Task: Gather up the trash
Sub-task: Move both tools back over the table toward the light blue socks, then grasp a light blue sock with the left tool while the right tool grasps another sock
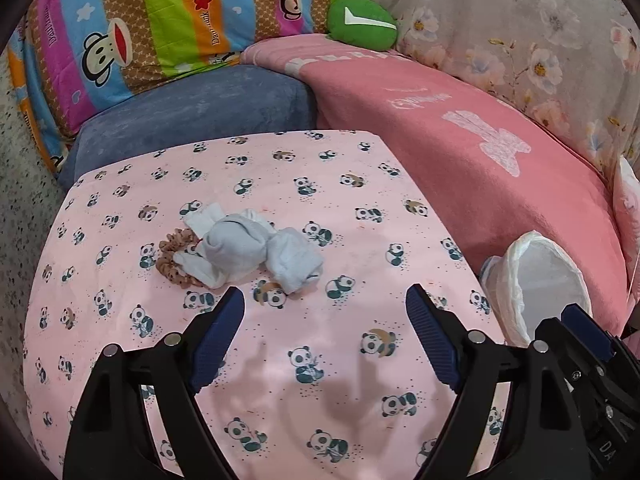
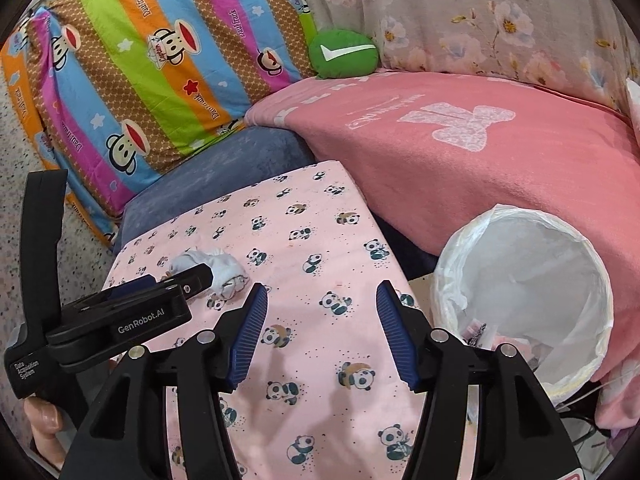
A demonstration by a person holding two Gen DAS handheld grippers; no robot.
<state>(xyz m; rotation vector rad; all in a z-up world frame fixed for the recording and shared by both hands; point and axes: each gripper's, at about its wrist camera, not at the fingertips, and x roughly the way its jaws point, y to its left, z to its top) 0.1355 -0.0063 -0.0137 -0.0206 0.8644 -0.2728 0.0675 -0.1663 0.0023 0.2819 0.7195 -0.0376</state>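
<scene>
Reading "GenRobot.AI" on left claw [image 2: 188,280] body; both claws apart, right claw [image 2: 322,302] empty over panda cloth [image 2: 320,240].

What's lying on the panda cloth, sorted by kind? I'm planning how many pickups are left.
Crumpled pale blue-white cloths or tissues: 1 heap; separate pieces cannot be told apart
Brown hair scrunchies: 1
Total: 2 on the panda cloth; both tools, left and right, are open and empty.
</scene>
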